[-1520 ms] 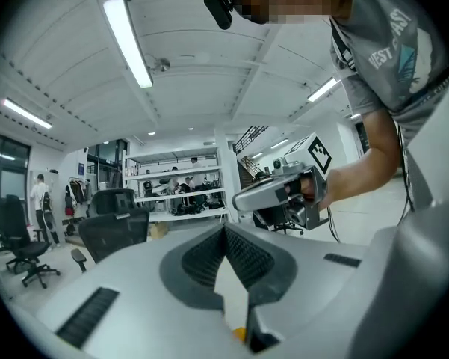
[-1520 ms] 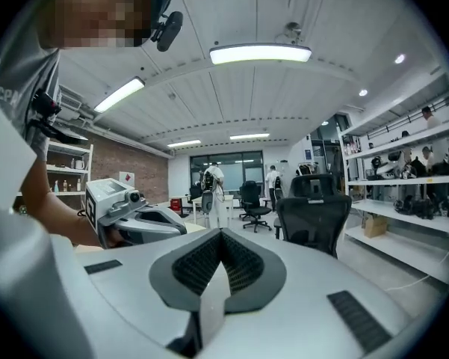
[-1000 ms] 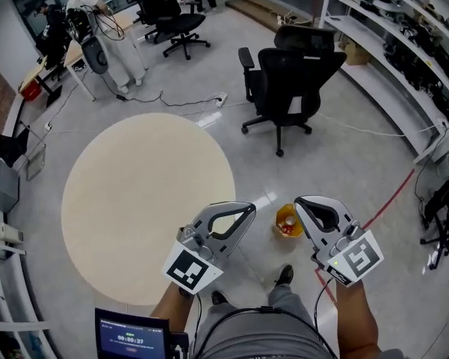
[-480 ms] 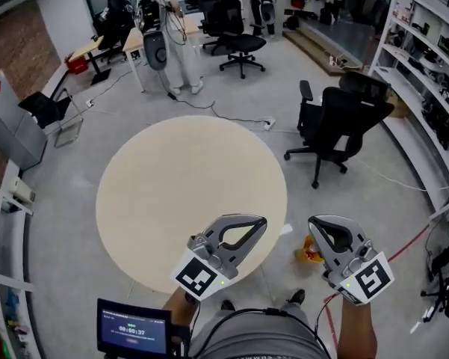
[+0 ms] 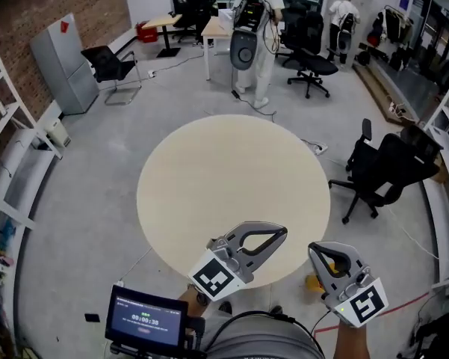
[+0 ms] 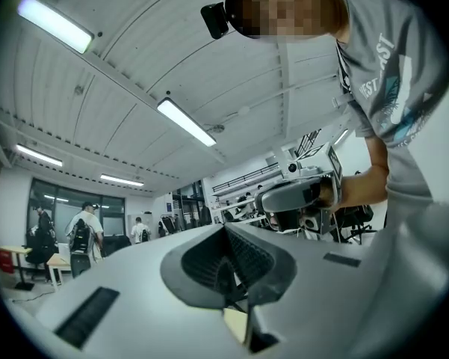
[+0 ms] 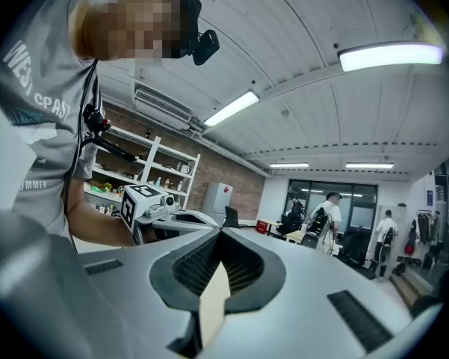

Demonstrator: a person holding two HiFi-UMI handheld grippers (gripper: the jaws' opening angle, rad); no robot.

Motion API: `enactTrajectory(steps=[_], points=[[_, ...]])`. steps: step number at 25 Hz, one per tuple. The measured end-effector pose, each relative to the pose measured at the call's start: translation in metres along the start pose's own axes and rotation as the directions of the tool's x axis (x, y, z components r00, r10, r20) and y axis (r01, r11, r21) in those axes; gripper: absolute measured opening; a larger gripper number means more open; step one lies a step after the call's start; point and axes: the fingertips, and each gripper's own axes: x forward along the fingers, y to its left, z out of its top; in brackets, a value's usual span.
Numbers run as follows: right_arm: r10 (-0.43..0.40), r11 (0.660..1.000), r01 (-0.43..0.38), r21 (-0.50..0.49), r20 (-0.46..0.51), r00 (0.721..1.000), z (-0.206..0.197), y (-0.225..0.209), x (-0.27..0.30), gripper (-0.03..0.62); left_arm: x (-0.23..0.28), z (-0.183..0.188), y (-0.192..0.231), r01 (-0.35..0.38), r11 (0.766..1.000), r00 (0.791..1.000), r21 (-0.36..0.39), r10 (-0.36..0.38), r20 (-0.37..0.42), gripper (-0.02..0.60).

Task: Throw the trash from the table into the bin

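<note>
The round beige table (image 5: 231, 178) fills the middle of the head view, and its top shows nothing on it. Just over its near edge my left gripper (image 5: 282, 232) is held level, jaws shut with nothing between them. Beside it, right of the table's rim, my right gripper (image 5: 314, 250) is also shut and empty. A yellow bin (image 5: 314, 281) peeks out on the floor under the right gripper; what it holds is hidden. In the left gripper view the jaw tips (image 6: 225, 226) meet, and in the right gripper view the tips (image 7: 221, 230) meet too.
A person with gear on the back (image 5: 252, 28) stands beyond the table beside a desk. A black office chair (image 5: 385, 170) is at the right, a grey cabinet (image 5: 63, 62) at the far left, shelving (image 5: 0, 200) along the left wall. A tablet screen (image 5: 146, 320) sits at my lower left.
The view has swung so the table now lies straight ahead. The yellow bin slid from between the grippers to low under the right one. Both grippers stayed shut and moved along together.
</note>
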Motion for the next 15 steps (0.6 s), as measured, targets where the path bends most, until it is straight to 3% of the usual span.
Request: enactTrajectory(steps=[5, 9, 15], points=[[0.075, 0.997, -0.075, 0.005, 0.023, 0.997, 0.001, 0.001, 0.010, 0.009, -0.008, 0.000, 0.000, -0.056, 0.998, 0.998, 0.002, 0.056, -0.035, 0.041], [0.111, 0.993, -0.112, 0.024, 0.036, 0.993, -0.008, -0.022, -0.007, 0.009, 0.016, -0.007, -0.011, -0.073, 0.997, 0.995, -0.017, 0.072, -0.074, 0.041], [0.052, 0.997, -0.050, 0.066, -0.031, 0.998, -0.021, -0.046, -0.053, 0.009, 0.016, -0.019, -0.053, -0.033, 0.996, 0.987, -0.085, 0.019, -0.159, 0.041]])
